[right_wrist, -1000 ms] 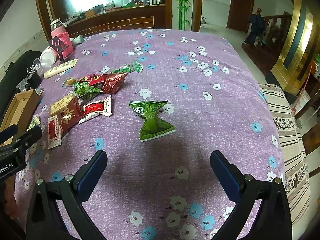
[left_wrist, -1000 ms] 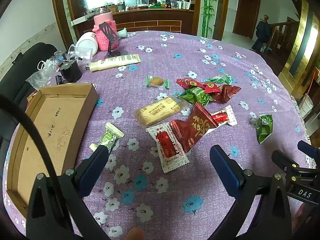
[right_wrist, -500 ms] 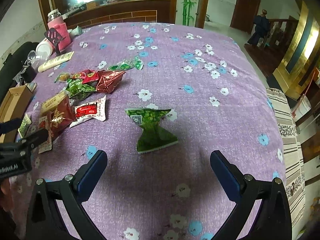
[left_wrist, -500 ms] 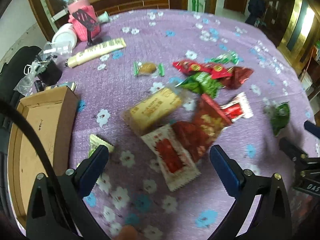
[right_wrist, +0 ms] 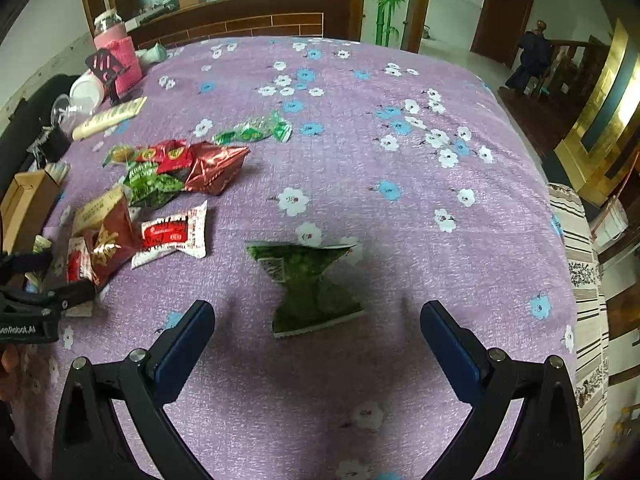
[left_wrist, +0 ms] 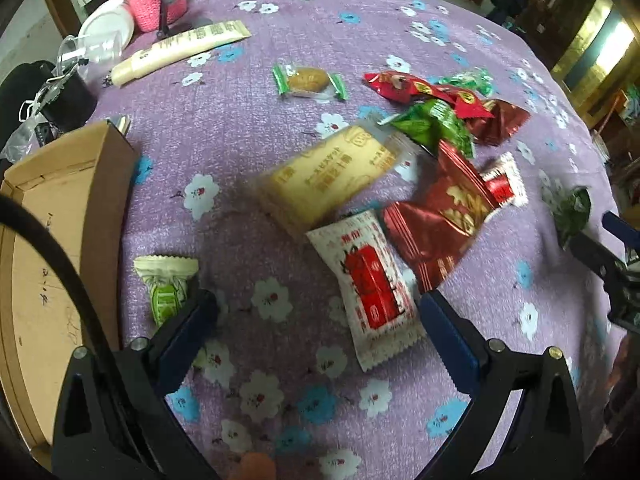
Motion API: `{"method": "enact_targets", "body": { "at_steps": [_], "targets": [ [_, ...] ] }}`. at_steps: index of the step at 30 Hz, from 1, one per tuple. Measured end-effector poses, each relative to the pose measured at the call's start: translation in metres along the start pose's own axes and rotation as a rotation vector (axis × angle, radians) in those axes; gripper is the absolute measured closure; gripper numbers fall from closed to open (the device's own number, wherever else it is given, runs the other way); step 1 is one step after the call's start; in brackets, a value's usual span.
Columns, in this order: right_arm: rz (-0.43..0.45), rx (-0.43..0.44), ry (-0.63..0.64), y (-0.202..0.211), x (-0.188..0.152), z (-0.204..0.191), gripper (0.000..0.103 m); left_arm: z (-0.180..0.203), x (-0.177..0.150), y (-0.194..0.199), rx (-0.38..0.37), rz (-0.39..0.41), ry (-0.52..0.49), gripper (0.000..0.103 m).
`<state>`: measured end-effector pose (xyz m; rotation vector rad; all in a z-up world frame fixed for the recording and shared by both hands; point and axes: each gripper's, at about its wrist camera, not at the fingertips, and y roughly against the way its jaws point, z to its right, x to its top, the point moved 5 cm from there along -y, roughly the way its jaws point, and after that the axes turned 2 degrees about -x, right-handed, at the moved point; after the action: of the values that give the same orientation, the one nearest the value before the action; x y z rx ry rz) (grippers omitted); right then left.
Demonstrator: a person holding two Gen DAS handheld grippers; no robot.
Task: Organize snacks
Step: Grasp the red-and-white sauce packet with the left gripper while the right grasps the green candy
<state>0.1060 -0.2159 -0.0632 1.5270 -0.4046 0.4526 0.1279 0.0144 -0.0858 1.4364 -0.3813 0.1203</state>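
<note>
Several snack packets lie on the purple flowered tablecloth [left_wrist: 224, 128]. My left gripper [left_wrist: 316, 320] is open and empty, low over a white-and-red packet [left_wrist: 368, 284], with a yellow biscuit pack [left_wrist: 324, 180], a dark red packet [left_wrist: 440, 216] and a small green-white candy [left_wrist: 166, 284] close by. An open cardboard box [left_wrist: 52, 220] lies at the left. My right gripper [right_wrist: 316, 332] is open and empty, its fingers on either side of a green packet [right_wrist: 308, 280] that lies on the cloth.
A cream tube [left_wrist: 180, 48], a pink knitted jar [left_wrist: 156, 0], a white lid [left_wrist: 106, 26] and a black cup [left_wrist: 68, 96] stand at the far left. The table edge and a striped chair [right_wrist: 584, 280] are at the right.
My left gripper has moved forward and down toward the white-and-red packet and biscuit pack. My right gripper has moved closer to the green packet. Both stay open.
</note>
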Motion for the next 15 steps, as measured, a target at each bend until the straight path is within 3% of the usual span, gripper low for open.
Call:
{"method": "enact_targets", "body": {
  "at_steps": [9,12,13,14,15],
  "targets": [
    [-0.033,0.041,0.055,-0.015,0.006,-0.009,0.004,-0.012,0.002,0.004,-0.039,-0.003,0.073,0.002],
    [-0.036,0.047,0.068,-0.020,0.011,-0.010,0.015,-0.012,0.004,0.004,-0.043,-0.007,0.079,0.002],
    [-0.039,0.055,0.075,-0.021,0.012,-0.010,0.022,-0.011,0.003,0.004,-0.035,-0.007,0.070,0.003],
    [-0.052,0.068,0.079,-0.025,0.012,-0.010,0.037,-0.009,0.003,0.003,-0.027,-0.006,0.062,0.003],
    [-0.050,0.069,0.080,-0.026,0.014,-0.009,0.041,-0.008,0.002,0.003,-0.014,-0.003,0.056,0.003]
  ]
}}
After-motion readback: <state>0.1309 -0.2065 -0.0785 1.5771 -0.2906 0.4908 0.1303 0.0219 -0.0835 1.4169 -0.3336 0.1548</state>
